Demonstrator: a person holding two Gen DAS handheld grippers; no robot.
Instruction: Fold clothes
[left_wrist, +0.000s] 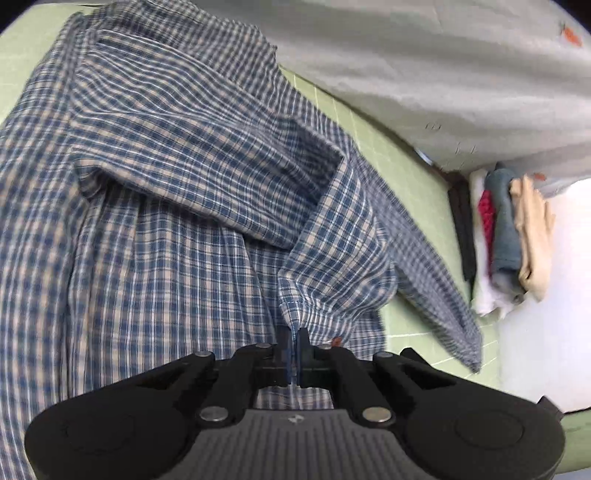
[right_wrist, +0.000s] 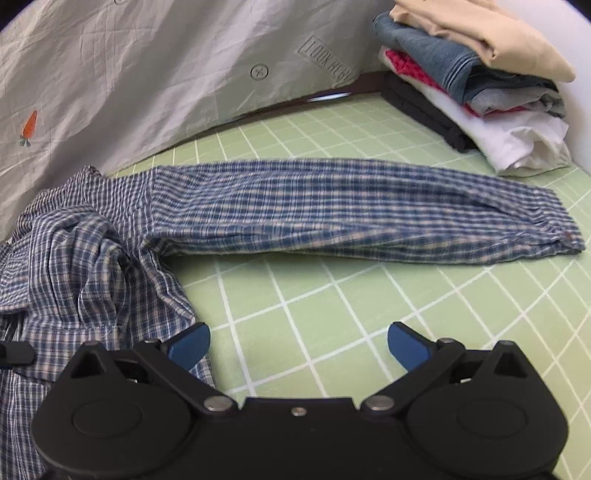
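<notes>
A blue and cream checked shirt (left_wrist: 166, 177) lies rumpled on the green gridded mat (left_wrist: 373, 140). My left gripper (left_wrist: 294, 332) is shut on an edge of the shirt and lifts that fold a little. In the right wrist view the shirt's body (right_wrist: 81, 254) is bunched at the left and one sleeve (right_wrist: 351, 206) lies stretched flat to the right. My right gripper (right_wrist: 297, 343) is open and empty above the mat (right_wrist: 303, 295), in front of the sleeve, its left fingertip by the shirt's edge.
A stack of folded clothes (right_wrist: 476, 81) in beige, blue, red, white and black sits at the mat's far right corner; it also shows in the left wrist view (left_wrist: 513, 229). A grey sheet with a carrot print (right_wrist: 147, 70) rises behind the mat.
</notes>
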